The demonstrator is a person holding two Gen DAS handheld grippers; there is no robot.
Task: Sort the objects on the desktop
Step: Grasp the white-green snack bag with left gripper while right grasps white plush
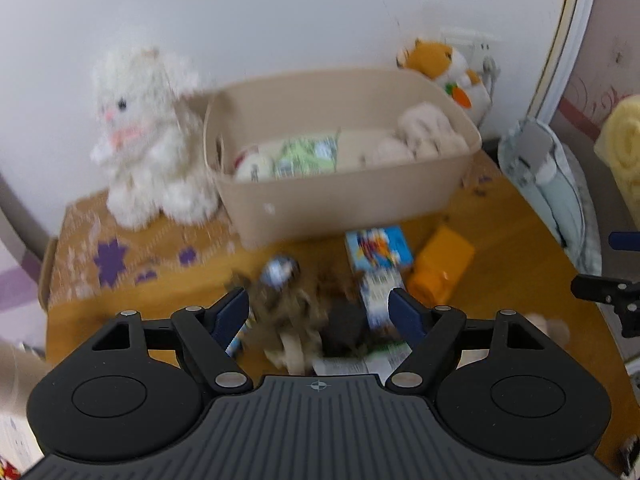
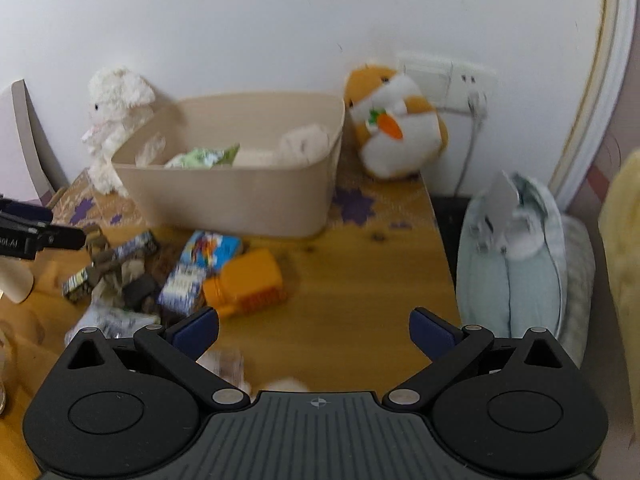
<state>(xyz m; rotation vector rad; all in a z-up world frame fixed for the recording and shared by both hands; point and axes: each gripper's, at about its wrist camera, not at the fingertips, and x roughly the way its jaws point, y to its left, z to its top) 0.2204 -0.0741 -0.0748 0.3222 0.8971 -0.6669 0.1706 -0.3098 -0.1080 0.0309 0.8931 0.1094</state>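
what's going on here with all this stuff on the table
A person is sorting a cluttered wooden table with a gripper in each hand. Both are open and holding nothing. The left gripper hangs over the pile of small packets, and the right gripper is above bare wood beside the orange toy. The beige bin already holds a few things.

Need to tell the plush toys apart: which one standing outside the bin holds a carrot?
The orange-and-white hamster plush, right of the beige bin by the wall socket. The white rabbit plush on the bin's left has none.
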